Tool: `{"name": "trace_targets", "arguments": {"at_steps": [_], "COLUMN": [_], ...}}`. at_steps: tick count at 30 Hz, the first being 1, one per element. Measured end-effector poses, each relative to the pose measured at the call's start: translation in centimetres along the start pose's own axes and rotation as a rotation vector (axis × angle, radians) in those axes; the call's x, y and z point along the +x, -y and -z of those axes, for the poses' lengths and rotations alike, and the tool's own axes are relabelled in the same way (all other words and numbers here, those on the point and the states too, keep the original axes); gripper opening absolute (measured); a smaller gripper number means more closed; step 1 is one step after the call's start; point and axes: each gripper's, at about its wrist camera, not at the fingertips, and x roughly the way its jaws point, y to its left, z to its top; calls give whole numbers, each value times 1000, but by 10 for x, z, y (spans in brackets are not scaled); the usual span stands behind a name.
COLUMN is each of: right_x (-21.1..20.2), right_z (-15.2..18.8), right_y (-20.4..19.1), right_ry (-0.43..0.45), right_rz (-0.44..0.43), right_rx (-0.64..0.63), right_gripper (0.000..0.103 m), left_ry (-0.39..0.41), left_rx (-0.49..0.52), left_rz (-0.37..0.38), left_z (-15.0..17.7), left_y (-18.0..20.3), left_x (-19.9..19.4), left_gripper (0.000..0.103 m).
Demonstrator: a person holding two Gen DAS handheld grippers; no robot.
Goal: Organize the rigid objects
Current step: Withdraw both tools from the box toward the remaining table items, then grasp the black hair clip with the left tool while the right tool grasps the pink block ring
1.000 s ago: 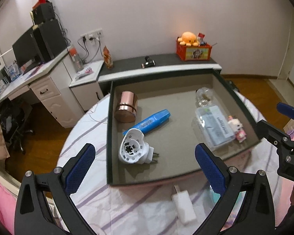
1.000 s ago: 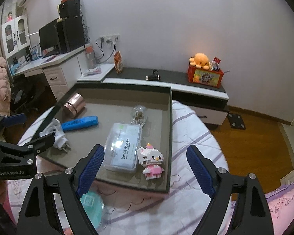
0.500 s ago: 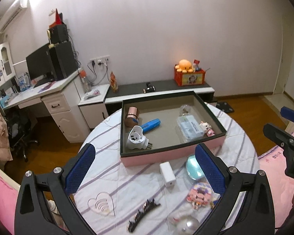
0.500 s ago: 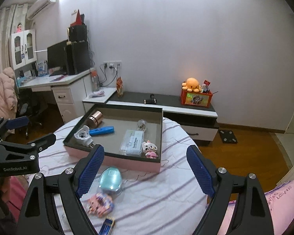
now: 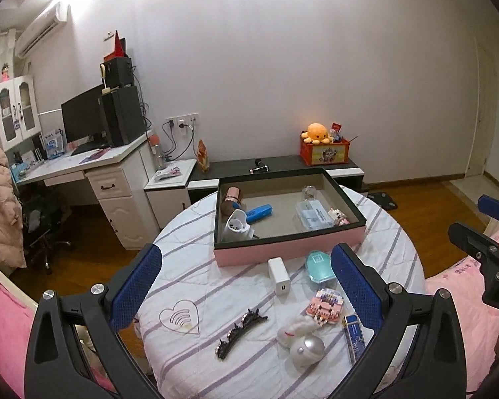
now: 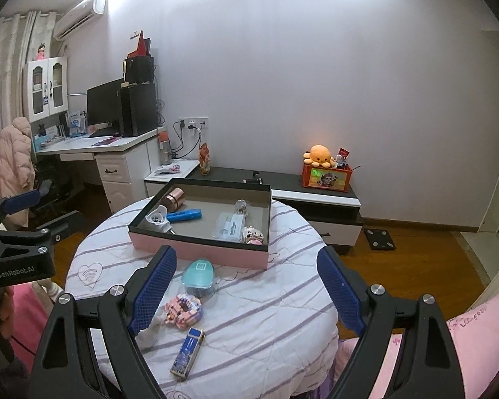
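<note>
In the left wrist view the left gripper (image 5: 246, 282) stands wide and empty, the white charger (image 5: 279, 276) lying between its fingers at centre frame, long axis pointing toward the pink tray (image 5: 289, 252) just above. In the right wrist view the right gripper (image 6: 246, 291) gapes equally empty (charger hidden), the teal case (image 6: 198, 276) sitting left of centre, so the left hand seems nearer.

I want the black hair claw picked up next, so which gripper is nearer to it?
Left. The black hair claw lies on the table just ahead of the left gripper, between its open fingers. The right gripper hangs off to the claw's right, and its view misses the claw.
</note>
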Motion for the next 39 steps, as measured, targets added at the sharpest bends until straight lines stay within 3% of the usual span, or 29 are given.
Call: {"name": "trace_targets", "arguments": {"at_steps": [10,20,30,39], "right_x": [-7,10,75,153], "right_z": [5,12,40,76], "right_y": [-1,-10,-46,-64], "right_ry": [2,-66,-267,-454], "right_rz": [2,-12,-59,-102], "right_rx": [3,-17,-76,-74], "right_gripper": [88,88,88,88], "left_ry": [-1,-107,-341,-467], "left_rx": [9,-2,-13,30], "left_rz": [-12,-33,-60,10], "left_z": [6,24,79,112], "left_y": [4,-7,-29,-35], "left_x": [-4,23,85,135], "left_gripper": [103,103,103,103]}}
